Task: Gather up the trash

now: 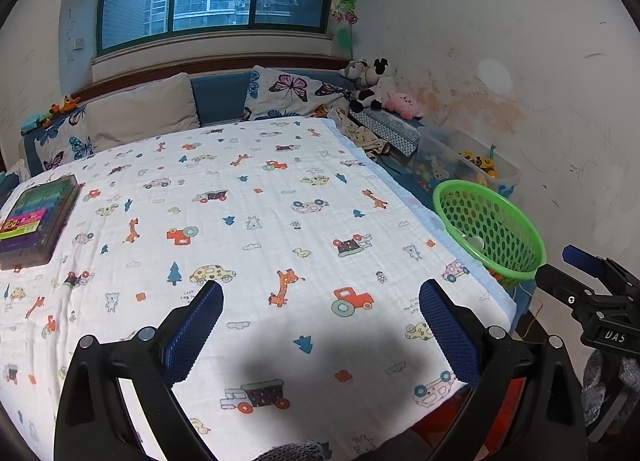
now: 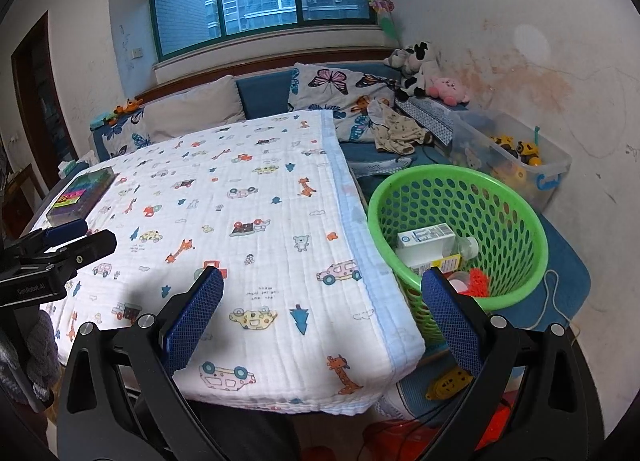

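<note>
The left hand-held gripper [image 1: 320,325] hangs over the near part of a tabletop covered by a white blanket [image 1: 256,221] printed with cars and giraffes, its two blue-padded fingers spread wide with nothing between them. The right hand-held gripper [image 2: 322,317] is likewise spread and empty, poised above the blanket's near right corner. Off the right edge of the tabletop stands a green perforated basket [image 2: 516,205], and the collected trash lies inside it: a white carton [image 2: 426,239], a clear plastic bottle [image 2: 466,247] beside it, and a small orange-red scrap [image 2: 478,283] near the front wall. A colourful boxed set [image 1: 36,217] rests at the left edge of the tabletop. Beyond the basket sits a clear plastic bin [image 2: 516,157] of toys, with plush animals [image 2: 416,69] in the far corner.
</note>
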`<state>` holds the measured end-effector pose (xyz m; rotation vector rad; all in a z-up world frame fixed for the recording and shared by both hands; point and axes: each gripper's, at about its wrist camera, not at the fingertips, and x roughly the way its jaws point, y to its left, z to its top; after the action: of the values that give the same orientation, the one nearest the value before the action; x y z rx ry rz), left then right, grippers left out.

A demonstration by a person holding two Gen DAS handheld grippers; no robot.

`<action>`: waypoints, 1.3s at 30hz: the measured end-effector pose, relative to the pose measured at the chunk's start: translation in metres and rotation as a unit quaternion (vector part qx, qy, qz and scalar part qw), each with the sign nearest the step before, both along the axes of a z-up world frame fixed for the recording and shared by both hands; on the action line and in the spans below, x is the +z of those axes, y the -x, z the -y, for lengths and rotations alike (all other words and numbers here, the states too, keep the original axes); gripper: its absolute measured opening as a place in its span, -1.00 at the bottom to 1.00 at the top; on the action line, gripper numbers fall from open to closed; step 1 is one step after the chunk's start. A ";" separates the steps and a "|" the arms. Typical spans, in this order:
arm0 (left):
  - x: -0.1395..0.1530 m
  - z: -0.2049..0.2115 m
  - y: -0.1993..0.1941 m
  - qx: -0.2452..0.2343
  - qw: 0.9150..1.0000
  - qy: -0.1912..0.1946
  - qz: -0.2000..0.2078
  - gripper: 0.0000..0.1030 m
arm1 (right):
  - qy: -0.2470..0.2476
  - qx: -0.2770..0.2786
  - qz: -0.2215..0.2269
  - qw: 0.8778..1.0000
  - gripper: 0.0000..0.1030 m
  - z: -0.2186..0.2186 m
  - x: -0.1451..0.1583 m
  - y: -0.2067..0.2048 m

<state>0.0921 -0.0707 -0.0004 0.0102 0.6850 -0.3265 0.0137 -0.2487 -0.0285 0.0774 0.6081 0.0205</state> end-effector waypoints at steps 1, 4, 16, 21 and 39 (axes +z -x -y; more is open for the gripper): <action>0.000 0.000 0.001 0.001 1.000 -0.001 0.002 0.85 | 0.001 0.000 0.000 1.000 0.91 -0.001 0.000 0.000; 0.001 0.001 0.002 0.006 1.000 -0.004 0.008 0.85 | 0.004 0.000 0.001 1.000 0.91 -0.001 0.000 0.000; 0.006 0.001 0.007 0.020 0.999 -0.012 0.033 0.85 | 0.010 -0.001 0.007 1.000 0.91 -0.002 0.004 0.002; 0.006 0.001 0.008 0.023 0.999 -0.011 0.035 0.85 | 0.011 -0.004 0.007 1.000 0.91 -0.002 0.005 0.005; 0.007 0.002 0.009 0.026 0.999 -0.009 0.038 0.85 | 0.007 -0.007 0.007 1.000 0.91 -0.001 0.004 0.005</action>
<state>0.0835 -0.0728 0.0069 0.0224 0.6124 -0.2680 0.0085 -0.2476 -0.0245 0.0681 0.5933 0.0037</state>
